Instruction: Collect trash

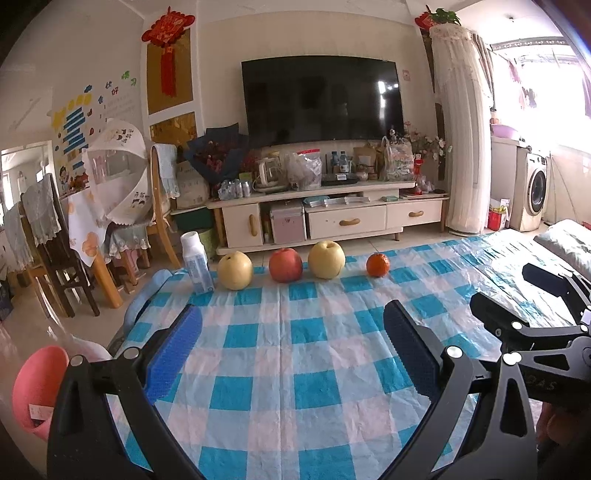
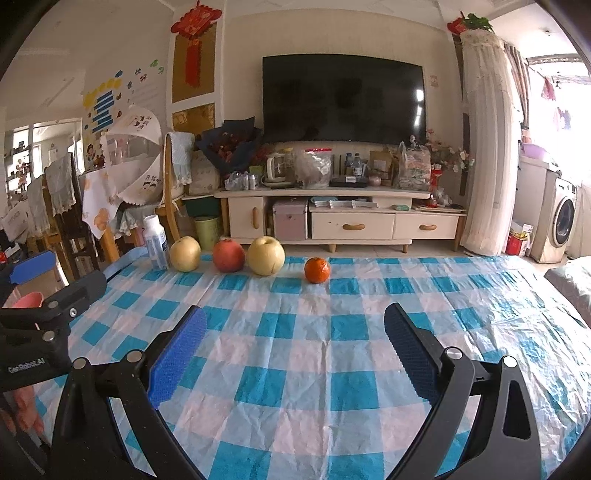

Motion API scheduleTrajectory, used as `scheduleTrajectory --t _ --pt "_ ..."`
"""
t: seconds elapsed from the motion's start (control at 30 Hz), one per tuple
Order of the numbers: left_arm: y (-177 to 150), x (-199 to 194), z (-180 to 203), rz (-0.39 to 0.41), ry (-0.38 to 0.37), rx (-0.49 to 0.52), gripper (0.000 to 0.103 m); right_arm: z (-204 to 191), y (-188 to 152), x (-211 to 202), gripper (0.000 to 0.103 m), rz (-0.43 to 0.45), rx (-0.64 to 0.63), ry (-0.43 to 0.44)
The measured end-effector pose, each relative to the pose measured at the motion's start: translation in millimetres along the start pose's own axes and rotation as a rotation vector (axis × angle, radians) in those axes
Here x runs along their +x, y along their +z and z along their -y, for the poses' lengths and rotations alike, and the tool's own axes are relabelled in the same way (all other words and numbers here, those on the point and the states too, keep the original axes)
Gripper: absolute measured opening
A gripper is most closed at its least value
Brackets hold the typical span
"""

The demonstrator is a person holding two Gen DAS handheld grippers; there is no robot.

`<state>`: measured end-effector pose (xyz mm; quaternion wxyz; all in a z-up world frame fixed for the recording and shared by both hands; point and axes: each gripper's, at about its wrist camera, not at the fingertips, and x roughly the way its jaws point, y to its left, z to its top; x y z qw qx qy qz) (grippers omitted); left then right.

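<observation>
The bottle (image 1: pixel 197 263) stands upright at the table's (image 1: pixel 317 369) far left edge, beside a pear (image 1: pixel 235 270); it looks light, thin-walled, slippery, best gripped mid-body; both grippers, left (image 1: pixel 291 343) and right (image 2: pixel 295 343), hover with jaws wide, empty.

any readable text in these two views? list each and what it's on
"GenRoboLAI", roughly; small white print on the left claw body.
"DAS", upside down and partial, on the right claw body.
Bottle label: too blurred.
Wall stickers: Chinese characters, too small.
Red knot: gold characters, unreadable.
Bags on the TV stand: print too small.
</observation>
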<state>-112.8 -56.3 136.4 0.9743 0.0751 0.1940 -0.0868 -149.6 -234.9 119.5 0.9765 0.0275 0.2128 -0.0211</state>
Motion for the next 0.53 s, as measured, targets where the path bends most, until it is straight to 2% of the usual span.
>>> scheduleTrajectory --t 0.1,0.23,0.43,0.53 --pt "-5 10 -7 -0.015 -0.03 -0.044 0.099 -6 -3 12 0.096 -0.039 -0.002 0.016" --pt "-20 36 -9 -0.072 -0.021 -0.044 0.099 -9 -8 31 0.096 -0.111 0.011 0.028" --pt "-60 106 -13 -0.283 0.003 -0.086 0.099 -9 -36 86 0.096 -0.339 0.041 -0.002" --pt "-74 129 -17 -0.357 0.011 -0.109 0.099 -7 -52 109 0.096 -0.435 0.06 -0.015"
